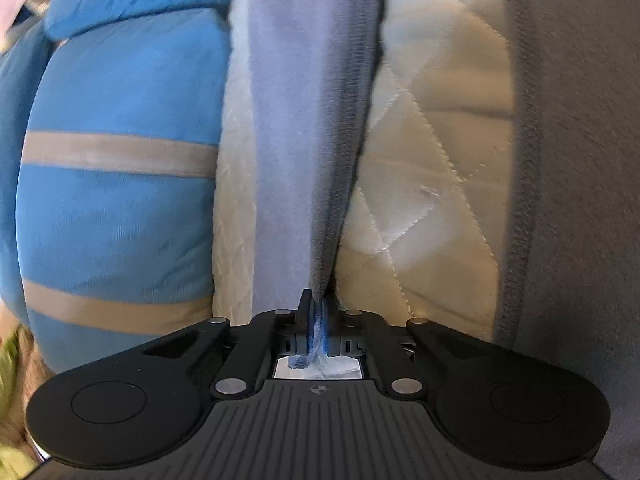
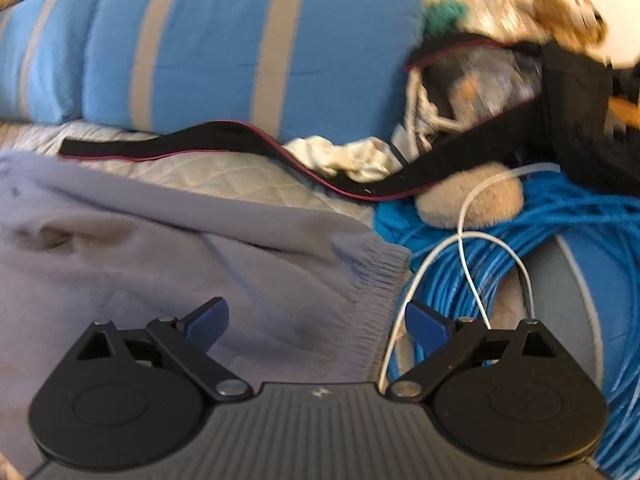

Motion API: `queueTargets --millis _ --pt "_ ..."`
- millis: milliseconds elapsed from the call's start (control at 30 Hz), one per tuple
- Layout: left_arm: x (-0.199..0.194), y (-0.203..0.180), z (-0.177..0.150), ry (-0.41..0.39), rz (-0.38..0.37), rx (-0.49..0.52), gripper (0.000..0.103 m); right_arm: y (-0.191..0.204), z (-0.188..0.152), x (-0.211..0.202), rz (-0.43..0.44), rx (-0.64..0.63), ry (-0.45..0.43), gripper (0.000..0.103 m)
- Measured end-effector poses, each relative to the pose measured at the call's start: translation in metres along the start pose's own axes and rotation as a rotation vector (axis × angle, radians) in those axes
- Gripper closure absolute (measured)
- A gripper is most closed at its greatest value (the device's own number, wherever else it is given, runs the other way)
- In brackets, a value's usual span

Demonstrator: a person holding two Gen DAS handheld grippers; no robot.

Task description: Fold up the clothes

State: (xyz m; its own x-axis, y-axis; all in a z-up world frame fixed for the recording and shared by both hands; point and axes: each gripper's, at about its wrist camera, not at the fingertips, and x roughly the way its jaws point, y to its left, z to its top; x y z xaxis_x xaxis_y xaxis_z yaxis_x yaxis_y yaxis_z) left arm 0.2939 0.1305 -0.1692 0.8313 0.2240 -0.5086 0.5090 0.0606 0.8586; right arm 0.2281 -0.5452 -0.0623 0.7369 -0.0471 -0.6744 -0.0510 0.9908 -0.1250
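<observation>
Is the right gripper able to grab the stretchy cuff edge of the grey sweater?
Probably yes. The right gripper is open above the grey sweater, and the ribbed cuff lies bare between its fingers. Only a white cable loops close beside it and could snag.

A cream quilted mattress cover is stretching across the bed, catching warm light. A blue pillow with tan stripes is lying at 12 o'clock, a brown stuffed toy sitting at 2 o'clock. Coiled blue cable is crowding the 3 o'clock side, a white cord looping over it
</observation>
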Motion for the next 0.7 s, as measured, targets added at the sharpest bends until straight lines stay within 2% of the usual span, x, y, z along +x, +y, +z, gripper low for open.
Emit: queueTargets --millis 67,167,233,367,700 --pt "0.001 -0.004 0.001 0.008 -0.003 0.014 0.101 -0.017 0.003 0.01 0.004 0.046 -0.008 0.006" --pt "-0.003 -0.004 0.002 0.008 0.001 0.007 0.102 -0.038 0.006 0.024 0.036 0.116 -0.04 0.014" --pt "-0.001 -0.005 0.002 0.005 0.004 -0.003 0.101 -0.041 0.008 0.032 0.053 0.109 -0.061 0.018" --pt "-0.001 -0.003 0.0 0.003 0.007 -0.031 0.102 -0.041 0.012 0.055 0.071 0.11 -0.061 0.033" --pt "-0.005 -0.004 -0.004 -0.006 0.023 -0.062 0.102 -0.054 0.014 0.099 -0.044 0.2 -0.029 0.042"
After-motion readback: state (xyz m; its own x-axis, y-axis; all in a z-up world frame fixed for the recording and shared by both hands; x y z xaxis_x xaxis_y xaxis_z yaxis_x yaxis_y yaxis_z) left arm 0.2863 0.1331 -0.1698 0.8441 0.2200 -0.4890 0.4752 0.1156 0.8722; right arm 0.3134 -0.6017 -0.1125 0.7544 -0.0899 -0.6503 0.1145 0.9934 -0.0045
